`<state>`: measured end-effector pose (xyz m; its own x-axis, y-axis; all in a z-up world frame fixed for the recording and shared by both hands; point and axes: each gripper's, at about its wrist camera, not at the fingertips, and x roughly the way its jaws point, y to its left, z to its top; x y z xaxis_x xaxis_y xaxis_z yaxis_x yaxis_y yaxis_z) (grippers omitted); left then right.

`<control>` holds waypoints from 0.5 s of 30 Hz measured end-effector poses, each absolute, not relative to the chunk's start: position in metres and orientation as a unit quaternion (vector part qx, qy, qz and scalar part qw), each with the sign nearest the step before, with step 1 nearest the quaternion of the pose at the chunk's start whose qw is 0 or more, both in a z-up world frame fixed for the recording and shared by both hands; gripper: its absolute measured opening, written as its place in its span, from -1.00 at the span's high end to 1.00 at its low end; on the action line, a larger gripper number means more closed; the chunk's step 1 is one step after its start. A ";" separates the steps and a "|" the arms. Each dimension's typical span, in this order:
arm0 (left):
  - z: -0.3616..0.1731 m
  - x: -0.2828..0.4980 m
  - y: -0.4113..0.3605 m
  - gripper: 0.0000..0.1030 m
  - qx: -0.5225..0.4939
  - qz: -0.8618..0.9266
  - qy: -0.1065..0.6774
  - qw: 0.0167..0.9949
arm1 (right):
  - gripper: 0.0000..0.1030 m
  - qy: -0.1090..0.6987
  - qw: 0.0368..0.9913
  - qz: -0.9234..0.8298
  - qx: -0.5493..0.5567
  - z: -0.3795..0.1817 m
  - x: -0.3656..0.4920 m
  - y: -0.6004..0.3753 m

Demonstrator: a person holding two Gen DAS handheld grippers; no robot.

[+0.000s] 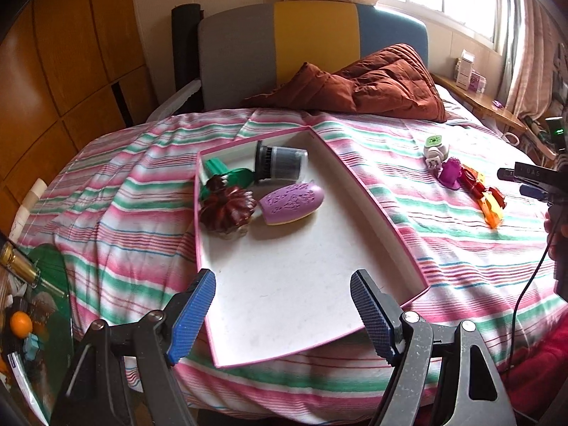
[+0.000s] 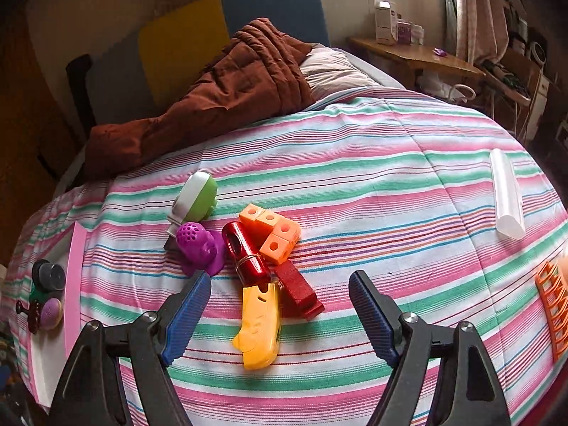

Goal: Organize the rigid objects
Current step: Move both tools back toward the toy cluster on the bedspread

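Left gripper (image 1: 282, 310): blue pads spread wide, nothing between them, hovering over the near, bare end of the pink-rimmed tray (image 1: 376, 191) on the striped bed (image 1: 408, 269).

Right gripper (image 2: 280, 307): pads likewise spread and empty, poised above the yellow toy (image 2: 258, 326) in the loose cluster mid-bed.

Progress, judged: partly done. Tray's far left corner already holds a grey filter cup (image 1: 282, 161), green piece (image 1: 227, 174), dark brown fluted piece (image 1: 227, 209) and purple oval case (image 1: 293, 200).

Still loose on the bed: yellow toy, red cylinder (image 2: 245, 254), dark red block (image 2: 296, 293), orange cubes (image 2: 271, 234), purple figure (image 2: 200, 248), green-white gadget (image 2: 197, 197). Near the right edge: white tube (image 2: 507, 195), orange rack (image 2: 553, 301).

Obstructions: cluster pieces touch and overlap, so a single pick looks tight. Brown duvet (image 2: 220, 99) sits at the head, clear of the work.
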<state>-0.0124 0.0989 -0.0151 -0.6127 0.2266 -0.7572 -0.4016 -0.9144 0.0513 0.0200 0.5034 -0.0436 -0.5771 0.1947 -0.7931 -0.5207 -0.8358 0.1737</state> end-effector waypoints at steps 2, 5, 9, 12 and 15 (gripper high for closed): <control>-0.013 -0.015 0.109 -0.53 -0.403 0.889 0.112 0.185 | -0.58 0.197 0.220 0.860 -0.417 -0.046 0.021 0.505; -0.009 -0.017 0.127 -0.53 -0.396 0.888 0.122 0.202 | -0.58 0.210 0.233 0.848 -0.427 -0.051 0.023 0.510; -0.003 -0.023 0.152 -0.53 -0.391 0.883 0.130 0.227 | -0.58 0.238 0.252 0.834 -0.430 -0.055 0.028 0.521; -0.002 -0.027 0.172 -0.53 -0.392 0.877 0.130 0.247 | -0.58 0.266 0.258 0.824 -0.428 -0.058 0.033 0.529; -0.004 -0.030 0.191 -0.53 -0.397 0.869 0.131 0.262 | -0.58 0.280 0.262 0.818 -0.429 -0.060 0.035 0.535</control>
